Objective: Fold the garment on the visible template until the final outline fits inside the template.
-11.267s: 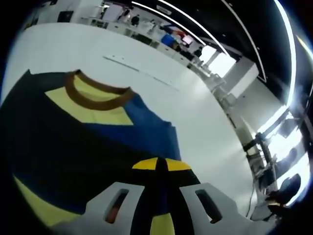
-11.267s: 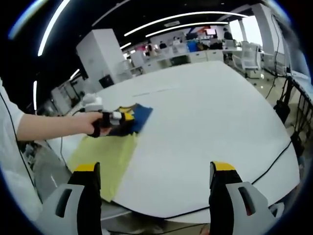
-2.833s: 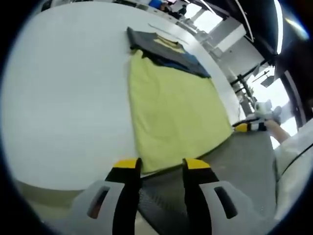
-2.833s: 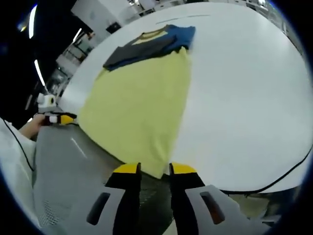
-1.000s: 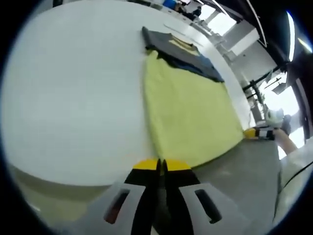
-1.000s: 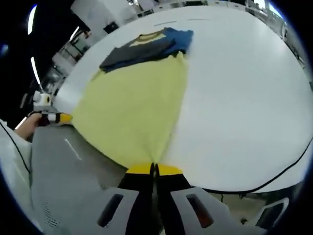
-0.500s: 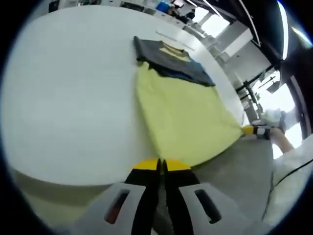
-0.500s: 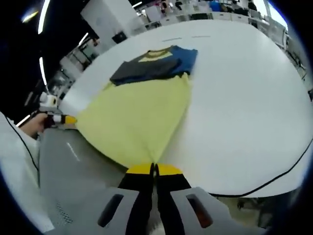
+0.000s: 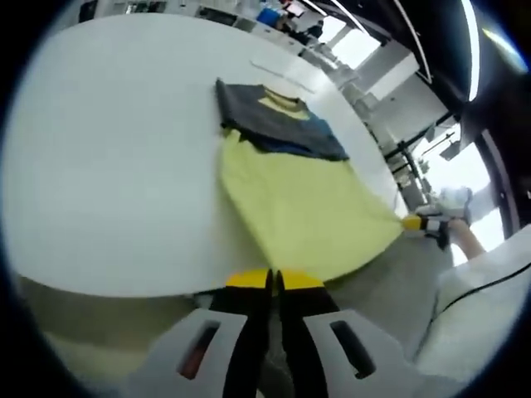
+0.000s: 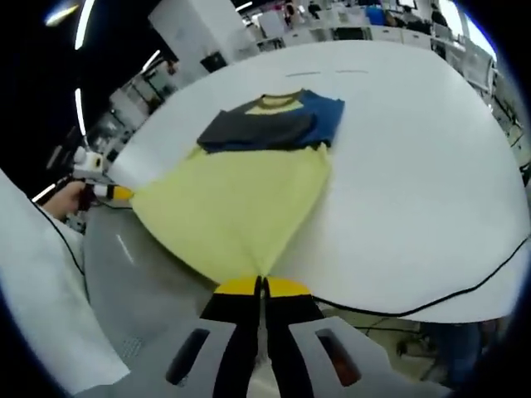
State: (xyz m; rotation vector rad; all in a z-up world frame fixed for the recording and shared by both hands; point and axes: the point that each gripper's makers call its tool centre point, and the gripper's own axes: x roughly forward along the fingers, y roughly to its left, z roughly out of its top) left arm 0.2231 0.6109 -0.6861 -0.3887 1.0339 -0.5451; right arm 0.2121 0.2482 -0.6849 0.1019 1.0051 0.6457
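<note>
- The garment (image 9: 299, 207) is lying on the white bench (image 9: 108, 166), its yellow hem end pulled off the near edge, its dark collar end flat.
- We are clamping the left tool (image 9: 274, 280) on one hem corner, the right tool (image 10: 261, 286) on the other.
- We are judging it best to lift both corners level, keep the hem taut, and carry it over toward the collar.
- Both tools are pointing along the bench, held low off its edge.

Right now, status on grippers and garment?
Left gripper and right gripper each shut on a hem corner of the garment. Yellow lower half lifted off white table. Nothing in the way.
</note>
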